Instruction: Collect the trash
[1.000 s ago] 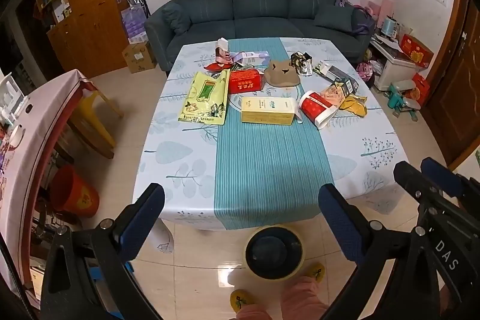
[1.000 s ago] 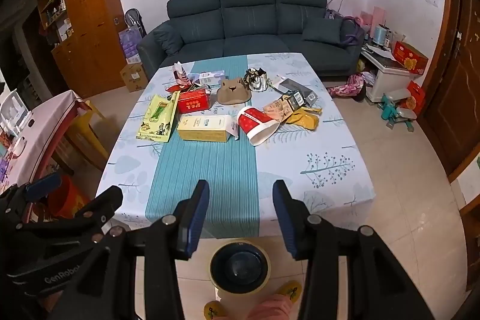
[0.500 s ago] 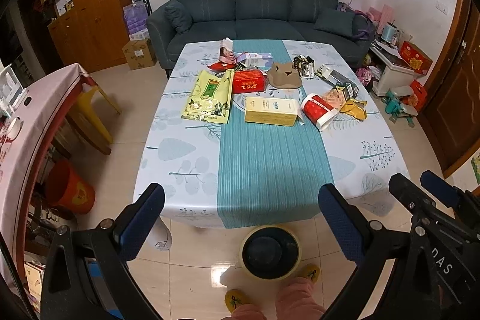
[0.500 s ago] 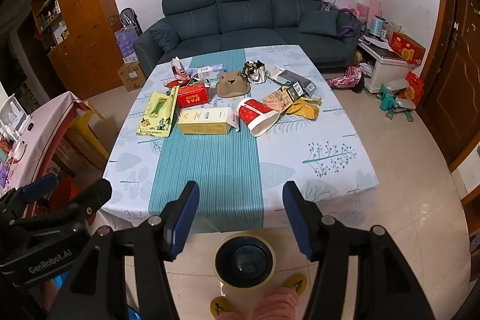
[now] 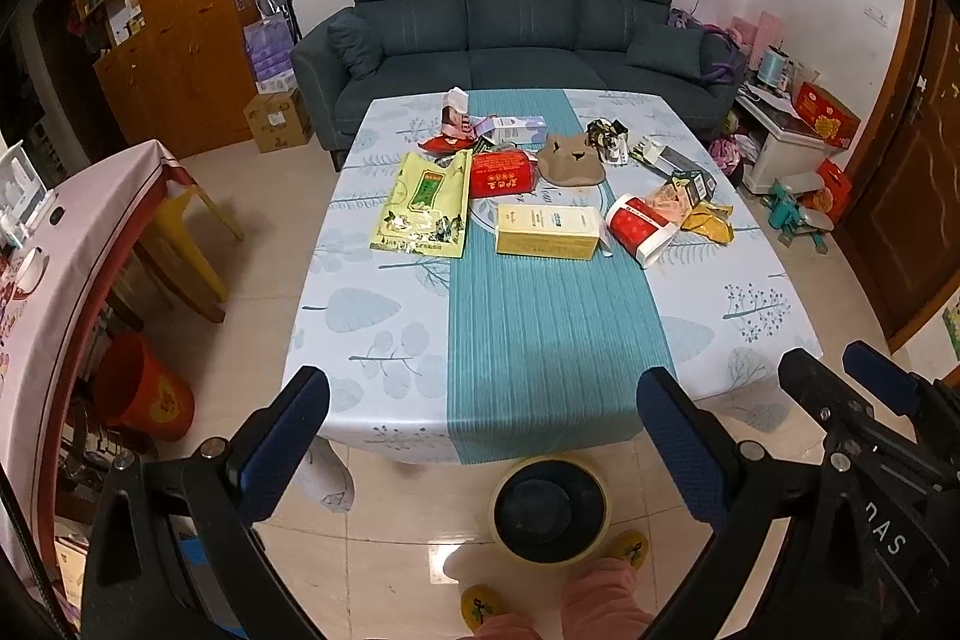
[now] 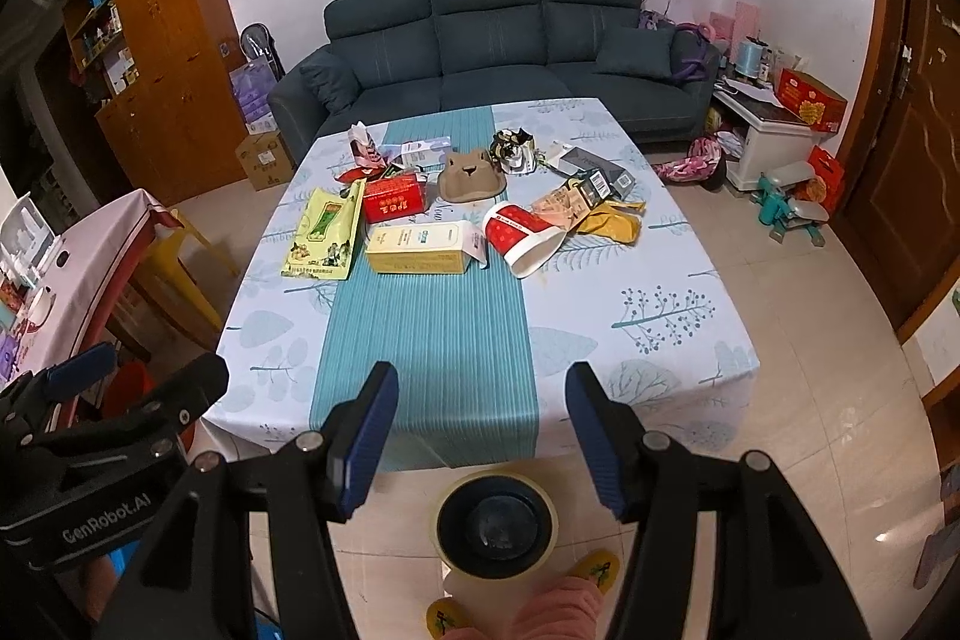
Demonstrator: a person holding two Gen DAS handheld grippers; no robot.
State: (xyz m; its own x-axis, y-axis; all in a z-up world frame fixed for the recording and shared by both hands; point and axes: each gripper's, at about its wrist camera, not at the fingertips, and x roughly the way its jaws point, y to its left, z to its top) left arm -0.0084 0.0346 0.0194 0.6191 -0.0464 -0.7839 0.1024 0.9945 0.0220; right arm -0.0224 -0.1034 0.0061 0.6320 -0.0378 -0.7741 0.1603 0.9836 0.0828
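At far left a second table with a pink cloth [image 5: 90, 232] juts in, a yellow chair [image 5: 192, 244] beside it and a red bucket [image 5: 144, 394] on the floor below; a floor lane runs between these and the left edge of the tabletop [image 5: 360, 328]. The left hand-held gripper [image 5: 480, 436] hangs over the near edge with its jaws wide apart and nothing between them.

The near half of the tabletop, from the front edge back, is bare cloth. The trash sits in a band across the far half: a yellow-green bag [image 5: 426, 205] nearest the left edge, then a red box [image 5: 501, 172] and behind it small cartons [image 5: 510, 127], a yellow box [image 5: 549, 232] on the teal runner [image 5: 540, 340], a brown hat [image 5: 570, 160], a red cup [image 5: 639, 229] on its side, and crumpled wrappers [image 5: 702, 214] toward the right edge.

On the floor just in front of the near edge stands a round bin [image 6: 495, 520], between the two grippers, with slippers [image 6: 594, 568] just behind it.

The right hand-held gripper [image 6: 483, 436] hovers over the same edge, jaws well apart and empty. Right of the tabletop the floor is open as far as a wooden door [image 6: 912, 172], with toys [image 6: 792, 202] and a low white cabinet [image 6: 774, 142] near the far corner. A sofa [image 6: 492, 52] closes off the far side.
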